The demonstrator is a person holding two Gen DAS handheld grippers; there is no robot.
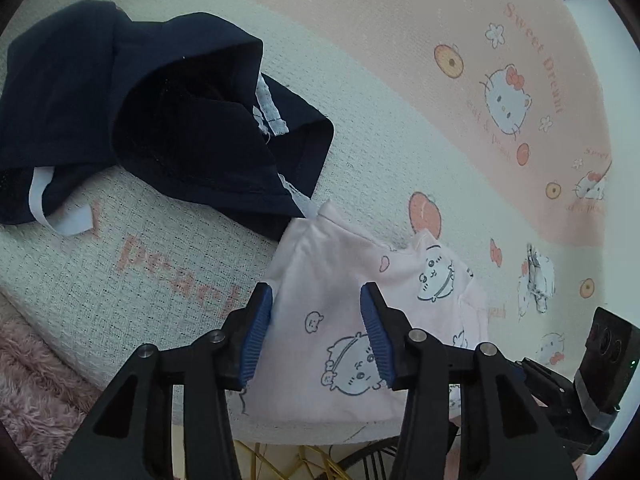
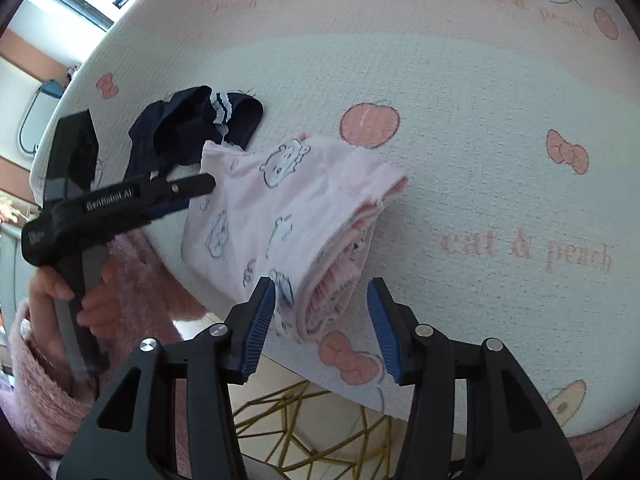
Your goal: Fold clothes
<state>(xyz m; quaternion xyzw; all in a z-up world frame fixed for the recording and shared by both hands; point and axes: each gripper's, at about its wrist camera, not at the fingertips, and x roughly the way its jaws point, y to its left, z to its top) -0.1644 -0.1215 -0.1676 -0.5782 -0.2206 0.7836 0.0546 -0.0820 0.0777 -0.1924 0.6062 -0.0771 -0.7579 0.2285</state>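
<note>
- Pink garment (image 1: pixel 360 312), cartoon-animal print, lies part-folded near the bench (image 2: pixel 480 120) front edge; layered hem edges stacked on its right side in the right wrist view. Prob. a fold already laid over, so layers sit loose, not squared.
- Navy garment (image 1: pixel 140 120) w/ white stripe trim sits crumpled just behind the pink one, touching its far corner. Looks not yet folded; likely next in line.
- Left claw (image 1: pixel 316 336): jaws apart, pink cloth between them but pads not pressing on it. Hovers over the garment's left part, pointing steeply down, prob. lining up a pinch or just letting go; can't say which.
- Right claw (image 2: pixel 322 328): jaws apart, straddling the layered right edge of the pink piece; left pad just beside the cloth, no clamp seen.
- Both claws on opposite sides of 1 garment – fits a 2-handed fold.
- Bench cover: textured cloth w/ cat & peach print. A hand (image 2: pixel 80 300) in a fluffy pink sleeve (image 2: pixel 44 380) holds the left tool's grip.
</note>
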